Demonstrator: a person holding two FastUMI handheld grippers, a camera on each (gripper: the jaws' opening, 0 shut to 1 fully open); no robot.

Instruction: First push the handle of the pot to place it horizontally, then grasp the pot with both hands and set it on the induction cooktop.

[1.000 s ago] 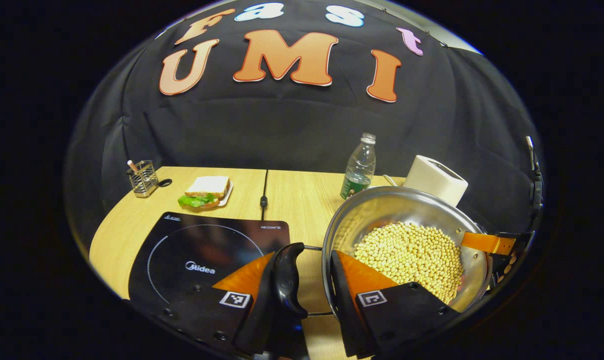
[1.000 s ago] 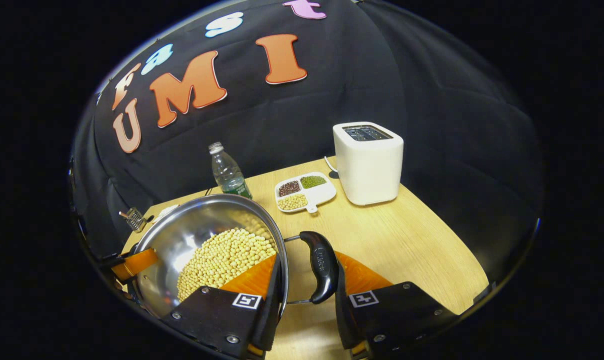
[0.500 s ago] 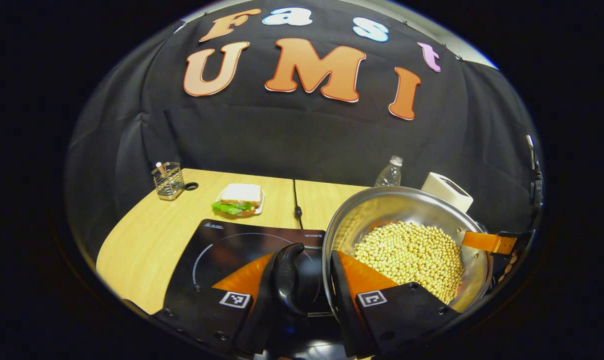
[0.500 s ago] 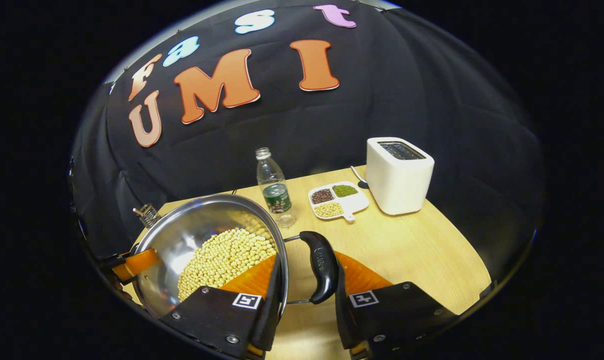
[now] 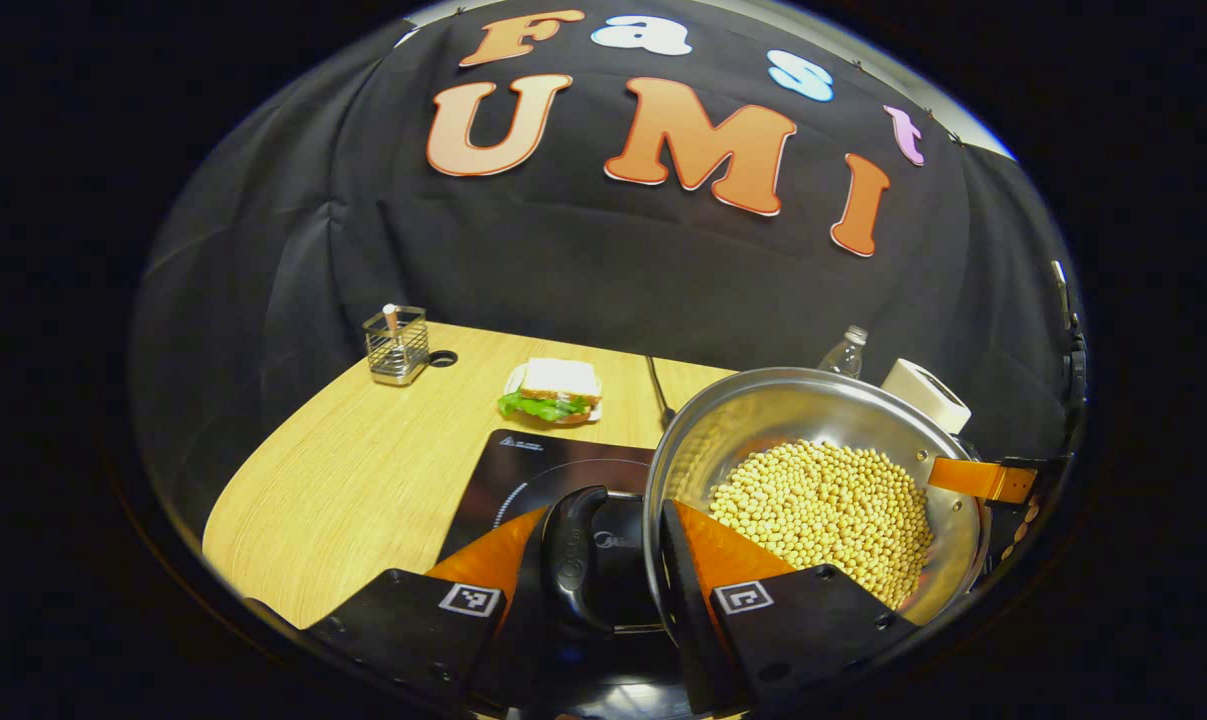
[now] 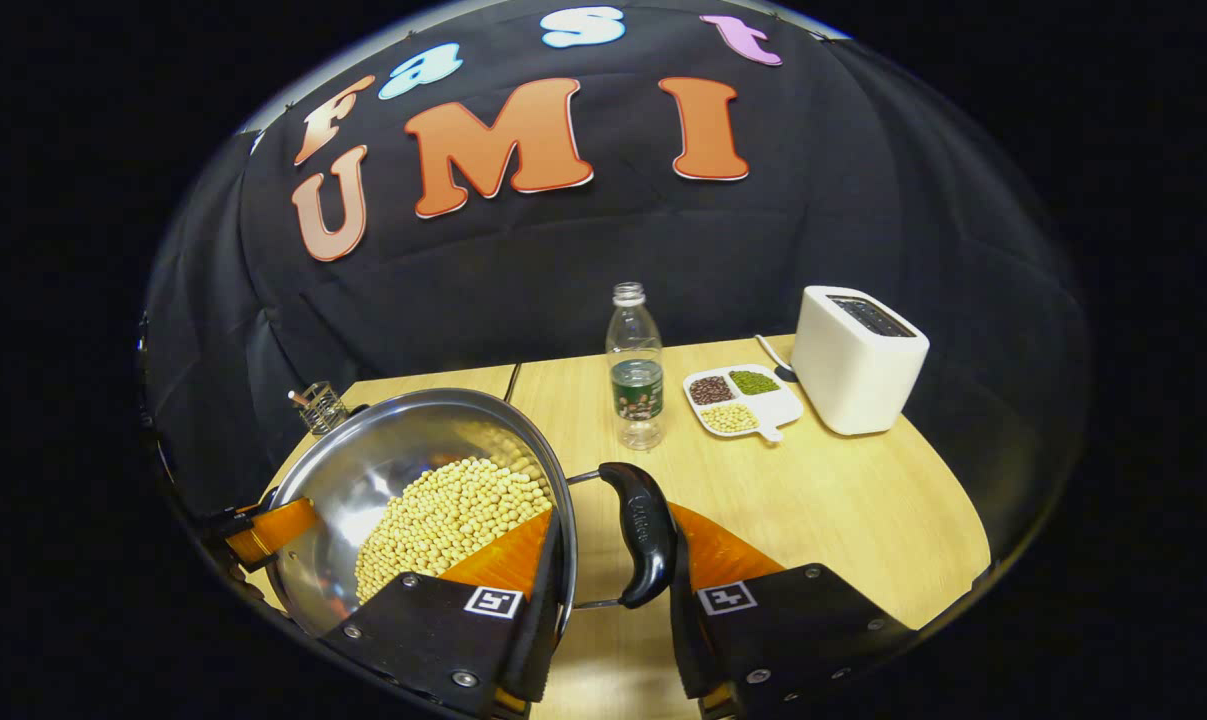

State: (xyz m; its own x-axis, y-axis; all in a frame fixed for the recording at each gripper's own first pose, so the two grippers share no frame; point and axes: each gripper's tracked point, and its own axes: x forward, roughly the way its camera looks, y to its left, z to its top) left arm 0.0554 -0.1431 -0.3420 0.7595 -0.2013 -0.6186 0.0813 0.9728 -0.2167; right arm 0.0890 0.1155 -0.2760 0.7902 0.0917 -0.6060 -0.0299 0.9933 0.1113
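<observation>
The steel pot (image 5: 823, 480), heaped with pale soybeans (image 5: 823, 505), hangs between the two grippers. In the left gripper view, the left gripper (image 5: 603, 575) has one finger outside the pot's black side handle (image 5: 571, 565) and the other inside the rim, so handle and wall sit between the jaws, which are drawn narrow on them. In the right gripper view the right gripper (image 6: 613, 570) takes the opposite handle (image 6: 643, 535) the same way, one finger inside the rim, the other just outside the handle. The pot's near edge lies above the right part of the induction cooktop (image 5: 533, 475); whether its base touches the glass cannot be told. The cooktop's left and far edges show, with a broad stretch of bare bench (image 5: 363, 470) to its left. Beyond the cooktop's far edge sits a sandwich (image 5: 555, 390), and well apart at the far left corner a wire holder (image 5: 396, 345). In the right gripper view, a water bottle (image 6: 636, 365), a divided dish of beans (image 6: 743, 400) and a white toaster (image 6: 858, 372) line the back edge, leaving open wood near the right gripper.
</observation>
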